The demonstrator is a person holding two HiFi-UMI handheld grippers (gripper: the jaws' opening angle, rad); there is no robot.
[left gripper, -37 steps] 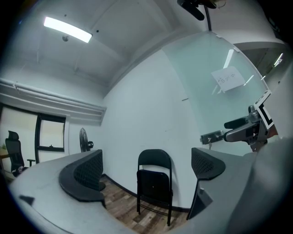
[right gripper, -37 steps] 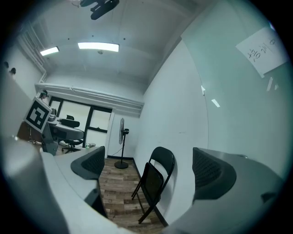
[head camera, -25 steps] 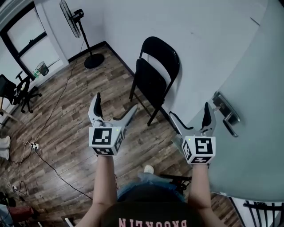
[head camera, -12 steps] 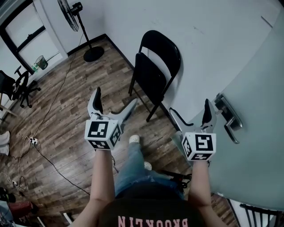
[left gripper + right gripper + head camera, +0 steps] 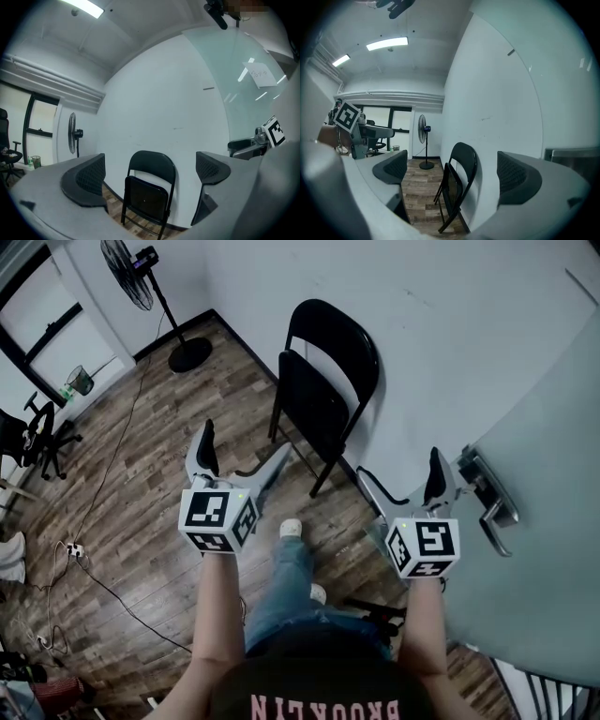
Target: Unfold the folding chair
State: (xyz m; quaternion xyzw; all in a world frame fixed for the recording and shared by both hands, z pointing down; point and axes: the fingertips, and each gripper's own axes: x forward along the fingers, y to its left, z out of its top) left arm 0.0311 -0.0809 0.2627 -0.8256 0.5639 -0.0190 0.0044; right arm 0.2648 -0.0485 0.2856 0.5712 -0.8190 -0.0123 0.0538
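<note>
Wood floor [image 5: 141,484], white wall [image 5: 450,324] ahead; the folding chair [image 5: 323,395] stands folded, long axis upright, leaning on that wall, ahead of me and between my two claws. Left claw [image 5: 242,457] spread wide, empty, nearer I'd say, facing the seat front. Right claw [image 5: 401,474] also spread, empty, sees the chair edge-on. Both forearms point forward, nothing touching it

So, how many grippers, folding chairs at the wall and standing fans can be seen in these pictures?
Grippers: 2 (left gripper, right gripper)
Folding chair: 1
Standing fan: 1
Total: 4
</note>
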